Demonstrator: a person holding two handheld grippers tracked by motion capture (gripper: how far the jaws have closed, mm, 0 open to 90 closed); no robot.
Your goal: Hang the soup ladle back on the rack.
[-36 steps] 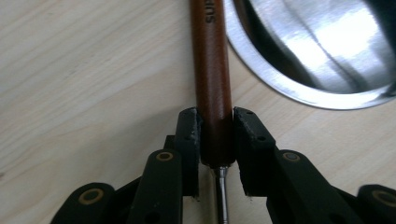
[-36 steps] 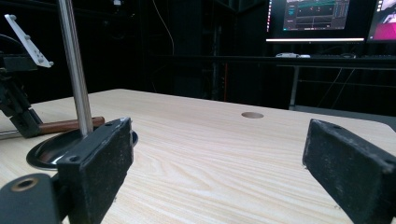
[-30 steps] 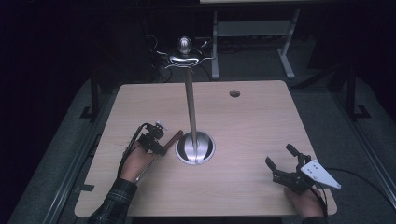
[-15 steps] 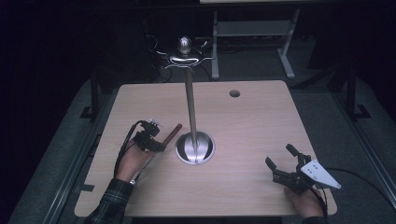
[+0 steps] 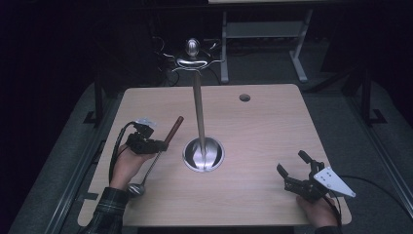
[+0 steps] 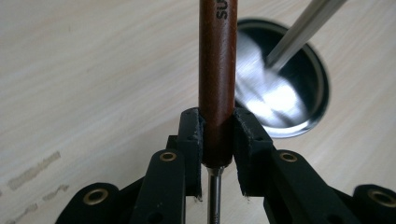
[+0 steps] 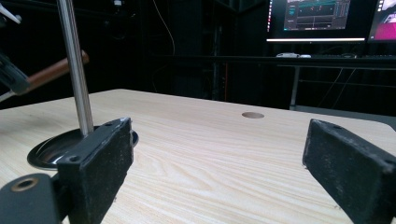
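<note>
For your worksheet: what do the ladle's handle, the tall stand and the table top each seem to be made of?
Ladle handle: probably wood, smooth reddish-brown, with printed lettering; a thin metal shaft leaves its end.
Stand: polished metal, likely steel; its round base mirrors light.
Table top: pale wood or wood-look laminate, matt, with visible grain lines.

Three cameras: one overhead, one riding on each gripper.

The high view looks forward and down over the whole table [image 5: 272,131] from the person's side. The left gripper view looks steeply down, close to the tabletop, past the wooden handle [image 6: 217,79] onto the stand's round base [image 6: 285,93]. The right gripper view sits low, facing level across the table; it shares the stand's pole [image 7: 74,65] with the others.
</note>
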